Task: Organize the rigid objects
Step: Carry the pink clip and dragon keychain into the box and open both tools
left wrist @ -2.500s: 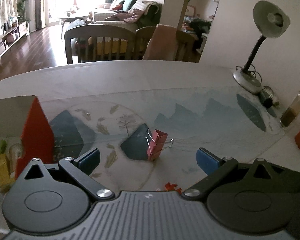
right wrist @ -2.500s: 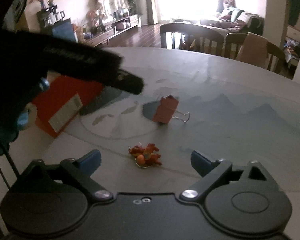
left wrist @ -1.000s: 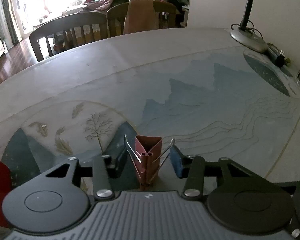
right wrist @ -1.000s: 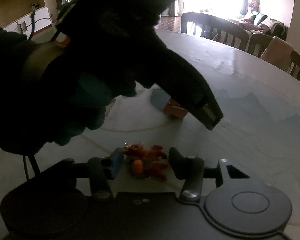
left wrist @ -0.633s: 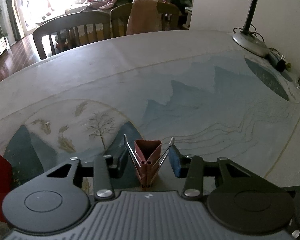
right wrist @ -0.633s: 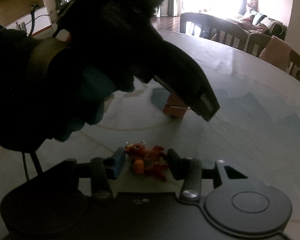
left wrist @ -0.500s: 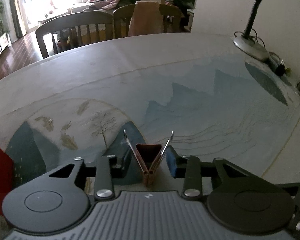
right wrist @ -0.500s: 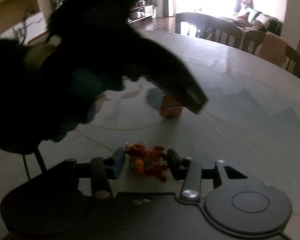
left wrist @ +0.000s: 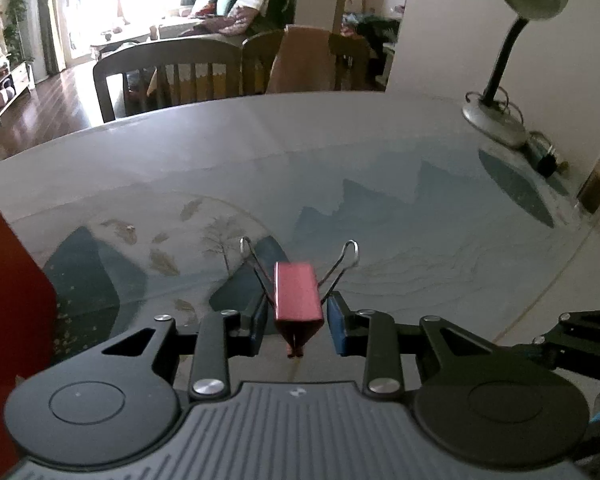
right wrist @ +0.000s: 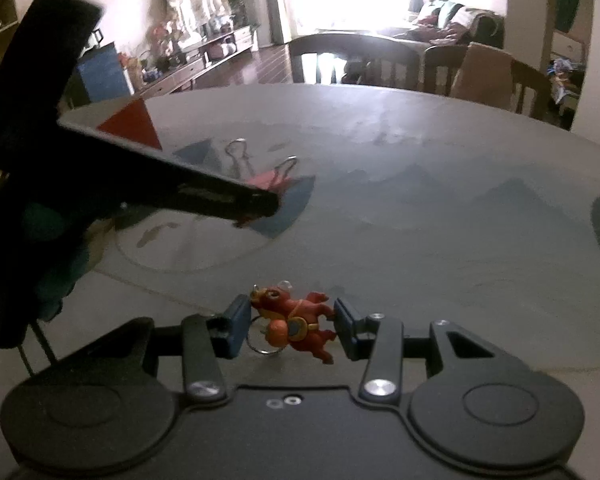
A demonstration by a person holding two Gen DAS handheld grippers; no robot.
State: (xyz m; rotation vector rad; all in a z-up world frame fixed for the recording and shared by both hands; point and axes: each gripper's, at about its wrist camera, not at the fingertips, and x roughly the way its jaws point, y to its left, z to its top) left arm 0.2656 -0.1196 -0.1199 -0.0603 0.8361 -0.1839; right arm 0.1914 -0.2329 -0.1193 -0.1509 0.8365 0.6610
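Note:
My left gripper (left wrist: 296,326) is shut on a red binder clip (left wrist: 297,297) and holds it above the table, its wire handles spread upward. In the right wrist view the clip (right wrist: 266,179) shows partly behind the dark body of the left gripper. My right gripper (right wrist: 290,326) is shut on a small red and orange toy figure keychain (right wrist: 296,322) with a metal ring, held just above the table.
A red box (left wrist: 8,280) stands at the left; its corner (right wrist: 130,124) shows in the right wrist view. A desk lamp (left wrist: 500,120), a plug and a glass (left wrist: 598,184) stand at the right. Chairs (left wrist: 168,72) line the round table's far edge.
Both grippers have closed on their objects and lifted them off the table. The binder clip has tilted in the left gripper so that its flat back faces up.

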